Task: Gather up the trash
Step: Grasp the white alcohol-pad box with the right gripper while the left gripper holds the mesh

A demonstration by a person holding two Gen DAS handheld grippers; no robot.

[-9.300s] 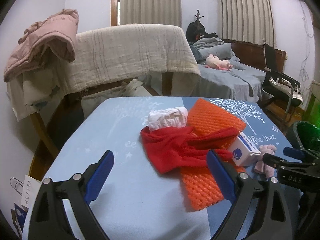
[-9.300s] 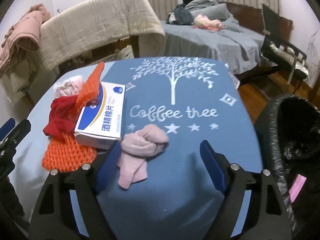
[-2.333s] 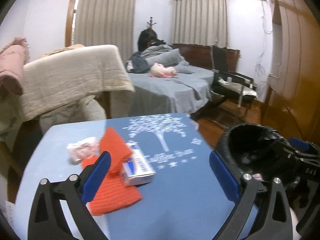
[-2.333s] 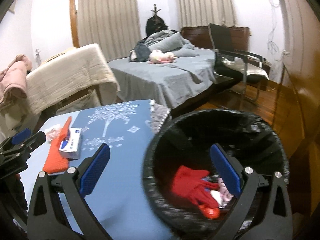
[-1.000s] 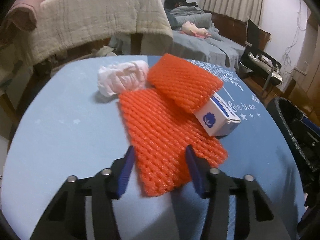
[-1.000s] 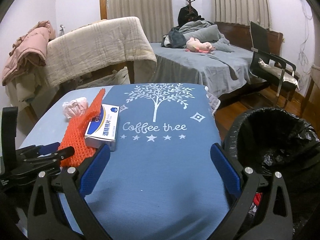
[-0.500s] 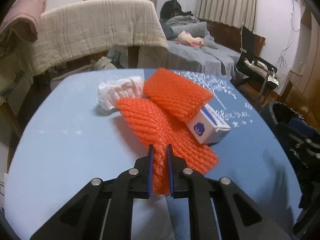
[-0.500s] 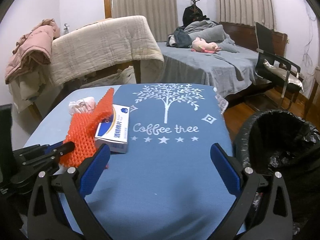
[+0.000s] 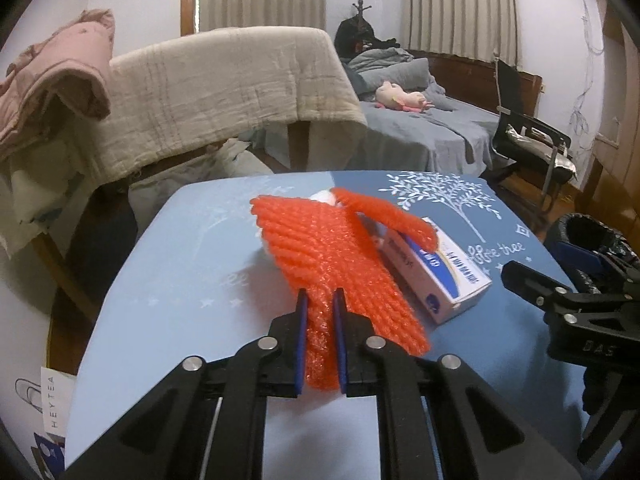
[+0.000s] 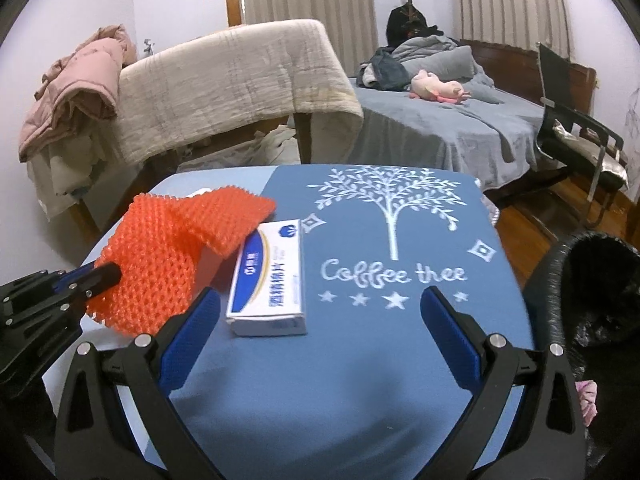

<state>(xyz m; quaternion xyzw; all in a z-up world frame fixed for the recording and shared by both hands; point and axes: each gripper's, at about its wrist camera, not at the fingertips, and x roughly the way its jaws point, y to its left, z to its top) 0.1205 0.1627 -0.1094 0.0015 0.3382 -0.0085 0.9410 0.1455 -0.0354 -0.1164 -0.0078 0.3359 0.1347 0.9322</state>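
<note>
Left wrist view: left tool pressed nearly together, pinching the near end of the orange net. Net lifted off the blue desk, its far part folded over and drooping onto the box. Box lying flat on the desk just right of the net. A bit of white trash peeking out behind the net's far edge. Right tool at the right edge, seen from the side, with the black bin behind it. Blanket draped over furniture beyond the desk; bed far right.

Right wrist view: right tool spread wide, nothing between its blue pads, hovering over the near part of the desk. Box just ahead of the left pad. Net held up at the left by the left tool, its folded far flap touching the box's far left corner. Bin beside the desk at the right, lined with a black bag; something pink low inside it.
</note>
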